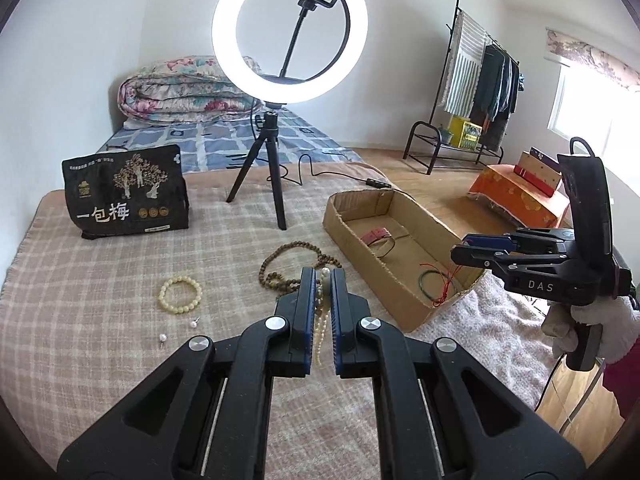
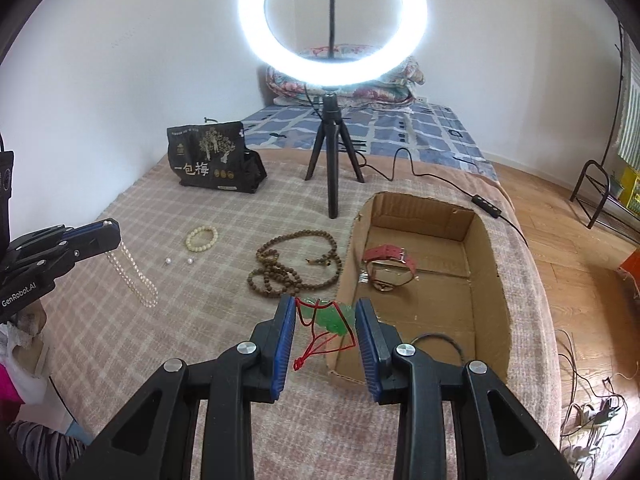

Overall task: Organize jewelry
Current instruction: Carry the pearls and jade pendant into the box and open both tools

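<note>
Left gripper (image 1: pixel 322 280) pinched a pearl necklace (image 2: pixel 132 276), right gripper (image 2: pixel 325 312) a green pendant (image 2: pixel 330 316), both raised for the cardboard box (image 2: pixel 492 280).

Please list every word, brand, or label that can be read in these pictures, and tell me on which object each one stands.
"一包梅": large white characters on the black bag.
"DAS": on the body of the right gripper, seen from the left wrist view.
"GenRobot.AI": on the body of the left gripper, seen from the right wrist view.
The small print and round seals on the black bag are too small to read.
The yellow box under the clothes rack has print too blurred to read.
</note>
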The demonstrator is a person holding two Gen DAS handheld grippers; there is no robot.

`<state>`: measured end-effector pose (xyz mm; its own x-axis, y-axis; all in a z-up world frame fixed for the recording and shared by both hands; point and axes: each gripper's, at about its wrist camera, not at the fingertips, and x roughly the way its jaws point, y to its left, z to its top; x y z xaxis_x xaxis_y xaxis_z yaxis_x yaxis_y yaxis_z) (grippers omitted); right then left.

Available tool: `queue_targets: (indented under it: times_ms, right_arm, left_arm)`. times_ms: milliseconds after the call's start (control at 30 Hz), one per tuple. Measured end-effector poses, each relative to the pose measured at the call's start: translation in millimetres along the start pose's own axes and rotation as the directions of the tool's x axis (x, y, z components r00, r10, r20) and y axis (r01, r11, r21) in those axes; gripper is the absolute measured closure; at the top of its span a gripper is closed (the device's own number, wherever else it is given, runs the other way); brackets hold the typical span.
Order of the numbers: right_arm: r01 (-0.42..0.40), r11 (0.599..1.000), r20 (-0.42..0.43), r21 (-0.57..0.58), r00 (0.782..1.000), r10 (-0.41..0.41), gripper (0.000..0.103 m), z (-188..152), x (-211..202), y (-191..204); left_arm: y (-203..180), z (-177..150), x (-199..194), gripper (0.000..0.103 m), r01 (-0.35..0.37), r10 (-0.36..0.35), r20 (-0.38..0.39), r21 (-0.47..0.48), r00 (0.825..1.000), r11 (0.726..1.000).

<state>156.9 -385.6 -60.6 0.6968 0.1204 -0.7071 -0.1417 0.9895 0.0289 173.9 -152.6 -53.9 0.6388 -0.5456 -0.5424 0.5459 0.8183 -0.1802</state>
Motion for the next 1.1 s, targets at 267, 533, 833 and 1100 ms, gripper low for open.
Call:
queue_targets:
  times_ms: [267,533,833,1100]
  right_arm:
    - [0.043,0.997,0.012,0.058,0.999,-0.044,0.072,6,0,-45]
    - [0.064,0.992,0.004,0.105,0.998,-0.065,0.072,9,13,-80]
    - [0.079,0.989,-0.007,0.127,0.997,-0.079,0.072,21,34,-108]
    - [0.083,0.986,-0.025,0.147,0.996,-0.081,0.072,22,56,-124]
  left_arm:
    - [-36,21,27,0.098,0.057,-0.057,0.003,0.035,0.998,0.998]
    - [-69,34,58,0.098,0.109,-0.108,-0.008,0.063,0.994,0.992]
    - [-102,44,91,0.098,0.152,-0.150,-0.024,0.093,0.988,0.984]
    - [-121,33,119,0.098,0.175,-0.168,-0.073,0.105,0.983,0.979]
